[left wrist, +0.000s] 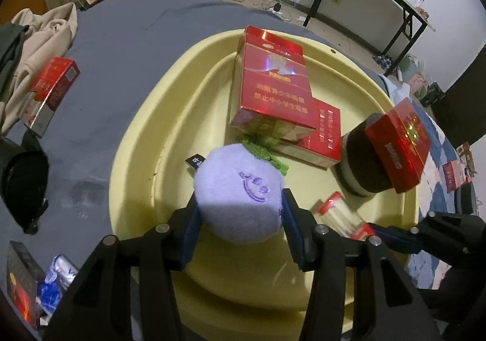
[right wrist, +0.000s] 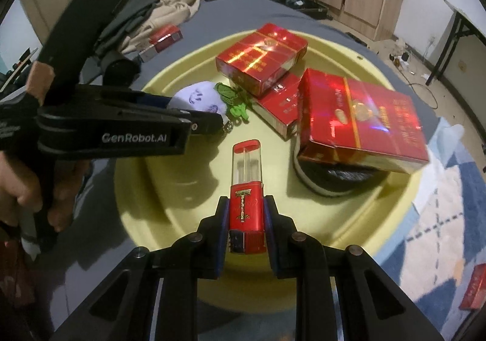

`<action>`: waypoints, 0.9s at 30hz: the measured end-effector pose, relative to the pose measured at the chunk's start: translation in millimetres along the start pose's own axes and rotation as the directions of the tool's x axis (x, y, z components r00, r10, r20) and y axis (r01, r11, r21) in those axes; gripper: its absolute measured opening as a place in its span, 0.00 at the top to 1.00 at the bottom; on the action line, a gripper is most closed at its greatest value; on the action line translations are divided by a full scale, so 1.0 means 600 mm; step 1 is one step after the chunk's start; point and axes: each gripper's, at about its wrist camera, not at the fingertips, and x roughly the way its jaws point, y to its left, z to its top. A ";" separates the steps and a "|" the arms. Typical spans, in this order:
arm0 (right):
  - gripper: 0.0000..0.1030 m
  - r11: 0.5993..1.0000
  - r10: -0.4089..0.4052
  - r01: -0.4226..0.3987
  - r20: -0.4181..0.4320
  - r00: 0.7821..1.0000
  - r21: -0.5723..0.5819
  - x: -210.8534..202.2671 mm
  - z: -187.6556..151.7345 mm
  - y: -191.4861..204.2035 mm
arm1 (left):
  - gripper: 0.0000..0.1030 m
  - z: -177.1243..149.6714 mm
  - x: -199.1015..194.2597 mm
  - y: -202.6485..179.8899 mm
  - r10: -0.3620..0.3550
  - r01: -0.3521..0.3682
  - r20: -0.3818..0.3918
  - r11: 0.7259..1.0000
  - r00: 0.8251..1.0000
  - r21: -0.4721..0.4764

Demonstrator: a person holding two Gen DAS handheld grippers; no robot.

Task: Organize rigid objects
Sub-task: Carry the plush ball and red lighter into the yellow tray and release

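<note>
A yellow basin [left wrist: 145, 140] [right wrist: 379, 213] sits on the grey bed. My left gripper [left wrist: 240, 210] is shut on a purple plush toy [left wrist: 240, 198] with a green leaf, held over the basin; the toy also shows in the right wrist view [right wrist: 200, 96]. My right gripper [right wrist: 246, 213] is shut on a red and clear toothpick box [right wrist: 246, 189], low over the basin; it also shows in the left wrist view [left wrist: 340, 213]. Red cigarette packs [left wrist: 270, 82] [right wrist: 261, 58] are stacked in the basin. Another red pack [left wrist: 398, 143] [right wrist: 361, 119] rests on a dark round tin [left wrist: 361, 164].
A red pack [left wrist: 51, 91] [right wrist: 164, 40] and beige clothing [left wrist: 42, 34] lie on the bed to the left. A black pouch [left wrist: 21, 177] and boxes [left wrist: 27, 289] lie at the near left. A blue patterned cloth [right wrist: 449, 219] with a red pack [right wrist: 474, 292] is on the right.
</note>
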 end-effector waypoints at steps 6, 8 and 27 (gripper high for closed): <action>0.79 1.000 -0.001 0.001 -0.023 1.000 0.000 0.052 0.011 -0.001 | 0.50 0.005 0.011 -0.005 0.013 -0.014 0.006 0.999 1.000 0.033; 0.79 1.000 0.002 -0.002 -0.013 1.000 0.001 0.058 0.016 0.002 | 0.49 0.005 0.012 -0.008 0.022 -0.022 0.011 0.999 1.000 0.041; 0.15 0.999 0.014 -0.006 0.165 0.986 -0.048 -0.109 -0.032 0.004 | 0.02 0.023 -0.101 -0.022 0.056 -0.064 0.156 0.997 0.986 0.046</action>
